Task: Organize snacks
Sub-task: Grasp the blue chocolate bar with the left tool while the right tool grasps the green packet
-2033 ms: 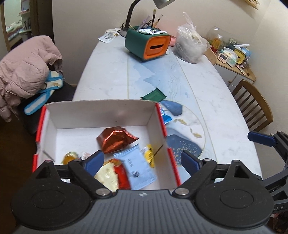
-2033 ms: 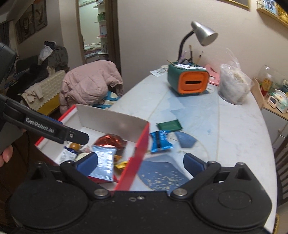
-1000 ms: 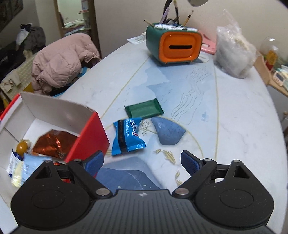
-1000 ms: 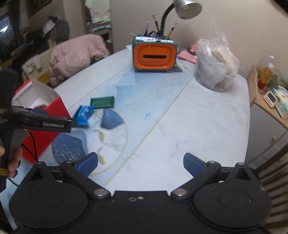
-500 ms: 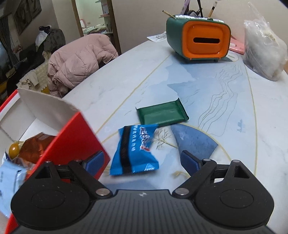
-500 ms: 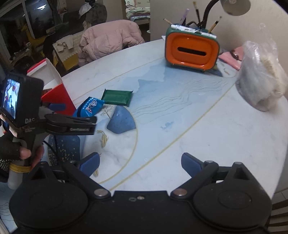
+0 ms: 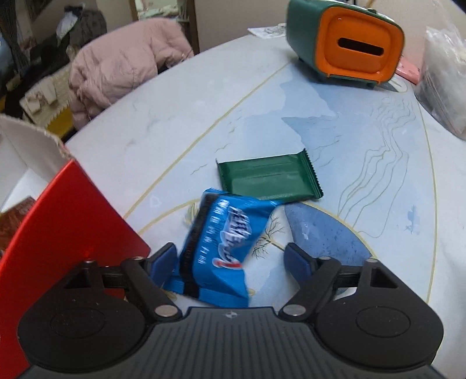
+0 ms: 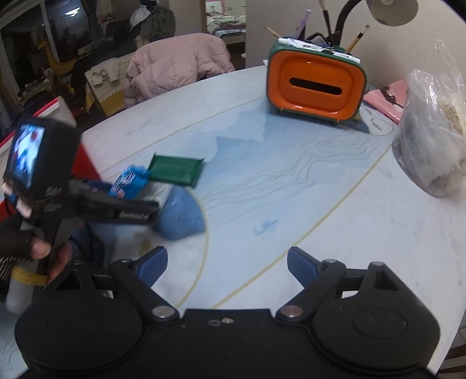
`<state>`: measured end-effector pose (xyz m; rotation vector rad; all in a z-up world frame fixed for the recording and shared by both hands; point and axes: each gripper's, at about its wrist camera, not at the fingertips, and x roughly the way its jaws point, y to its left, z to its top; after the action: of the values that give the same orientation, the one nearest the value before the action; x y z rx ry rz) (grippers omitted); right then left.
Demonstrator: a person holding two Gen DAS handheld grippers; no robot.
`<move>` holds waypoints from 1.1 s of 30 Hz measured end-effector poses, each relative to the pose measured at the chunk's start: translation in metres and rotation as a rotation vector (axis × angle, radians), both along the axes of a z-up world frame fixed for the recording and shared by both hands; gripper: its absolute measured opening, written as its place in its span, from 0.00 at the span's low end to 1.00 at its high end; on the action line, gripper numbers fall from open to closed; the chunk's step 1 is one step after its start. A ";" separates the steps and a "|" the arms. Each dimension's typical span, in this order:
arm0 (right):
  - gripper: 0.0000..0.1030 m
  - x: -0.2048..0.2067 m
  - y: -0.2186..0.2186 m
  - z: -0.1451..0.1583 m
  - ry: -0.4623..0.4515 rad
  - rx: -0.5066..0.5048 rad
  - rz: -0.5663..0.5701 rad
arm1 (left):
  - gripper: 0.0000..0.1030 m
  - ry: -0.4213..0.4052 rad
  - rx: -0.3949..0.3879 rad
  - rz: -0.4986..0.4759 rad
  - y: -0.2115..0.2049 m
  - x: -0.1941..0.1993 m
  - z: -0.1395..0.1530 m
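Observation:
A blue snack packet (image 7: 224,247) lies on the marble table (image 7: 364,163), just right of the red box (image 7: 67,233). My left gripper (image 7: 230,262) is lowered over it with the packet between its closing jaws. The left pad (image 7: 161,262) is at the packet's edge and the right pad (image 7: 297,262) stands clear of it. A green packet (image 7: 269,180) lies flat just beyond. My right gripper (image 8: 227,268) hovers over bare table with nothing between its closing jaws. In the right wrist view the blue packet (image 8: 129,180) and green packet (image 8: 174,170) lie to its left.
An orange-and-green holder (image 8: 314,84) with pens stands at the back under a desk lamp (image 8: 393,11). A filled plastic bag (image 8: 431,140) sits at the right. A pink jacket (image 7: 125,64) lies beyond the table's left edge. A gloved hand (image 8: 38,247) holds the left gripper.
Both grippers have come down and forward. The left one now straddles the blue packet and its jaws have narrowed. The right gripper's jaws have also narrowed a little.

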<state>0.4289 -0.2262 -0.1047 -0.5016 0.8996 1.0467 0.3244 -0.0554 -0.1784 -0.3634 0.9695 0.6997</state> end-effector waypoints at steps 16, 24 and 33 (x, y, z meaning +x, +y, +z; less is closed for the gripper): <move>0.84 0.017 0.096 -0.015 -0.052 -0.034 0.314 | 0.37 -0.149 -0.064 0.026 0.006 -0.065 0.020; 0.76 -0.004 0.168 -0.048 -0.124 -0.158 0.623 | 0.37 -0.267 0.045 -0.011 -0.010 -0.092 0.037; 0.68 -0.016 0.208 -0.070 -0.154 -0.227 0.797 | 0.37 -0.290 0.051 -0.023 -0.010 -0.096 0.034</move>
<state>0.4131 -0.0184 -0.1749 -1.1746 0.6855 1.5991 0.2281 -0.0657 -0.1441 -0.3963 0.6793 0.6293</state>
